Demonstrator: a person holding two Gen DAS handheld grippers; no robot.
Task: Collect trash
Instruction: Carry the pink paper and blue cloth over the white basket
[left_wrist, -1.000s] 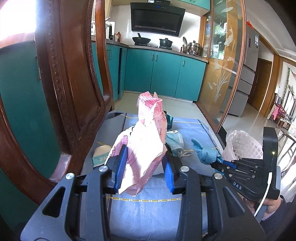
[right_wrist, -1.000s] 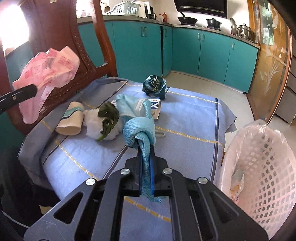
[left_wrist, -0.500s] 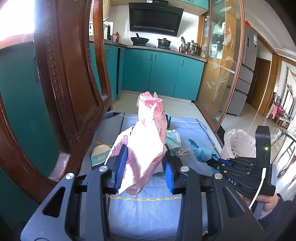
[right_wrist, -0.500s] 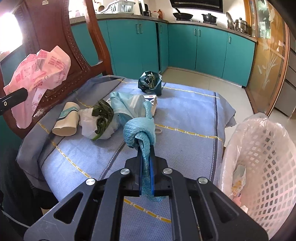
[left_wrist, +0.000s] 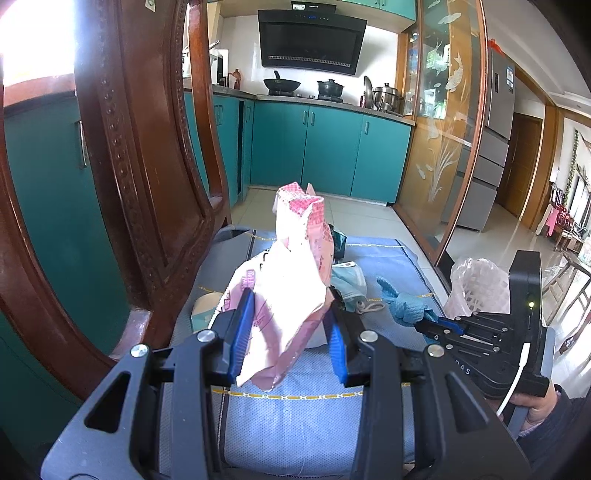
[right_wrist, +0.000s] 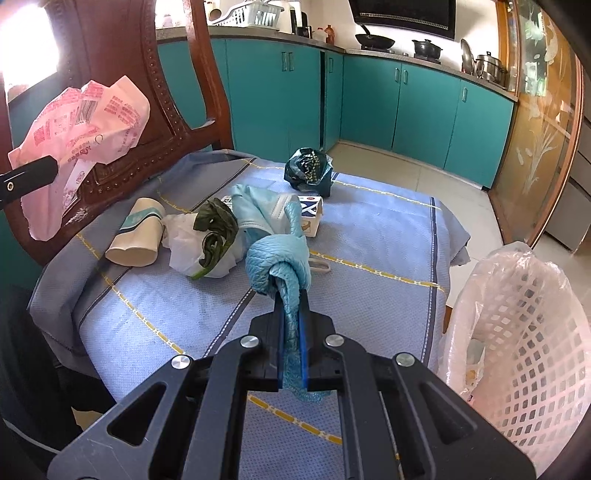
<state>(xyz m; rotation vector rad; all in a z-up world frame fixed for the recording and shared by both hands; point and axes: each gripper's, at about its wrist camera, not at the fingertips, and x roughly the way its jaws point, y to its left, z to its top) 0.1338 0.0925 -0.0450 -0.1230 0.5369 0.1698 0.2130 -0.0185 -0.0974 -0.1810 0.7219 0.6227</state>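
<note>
My left gripper (left_wrist: 290, 314) is shut on a crumpled pink plastic bag (left_wrist: 291, 280) and holds it above the blue cloth (left_wrist: 295, 424). The right wrist view shows the same pink bag (right_wrist: 85, 122) at far left, in front of the chair back. My right gripper (right_wrist: 291, 306) is shut on a knotted blue glove (right_wrist: 280, 258), held over the cloth's near part. In the left wrist view the right gripper (left_wrist: 428, 325) and the glove (left_wrist: 406, 306) are at the right. A white lattice basket (right_wrist: 524, 332) lined with clear plastic stands to the right of the cloth.
On the cloth (right_wrist: 369, 240) lie a paper cup (right_wrist: 136, 236), a white wad with a green leaf (right_wrist: 214, 232), a face mask (right_wrist: 266, 210), a small box (right_wrist: 310, 218) and a dark green crumpled bag (right_wrist: 308, 170). A carved wooden chair back (right_wrist: 166, 92) rises at left.
</note>
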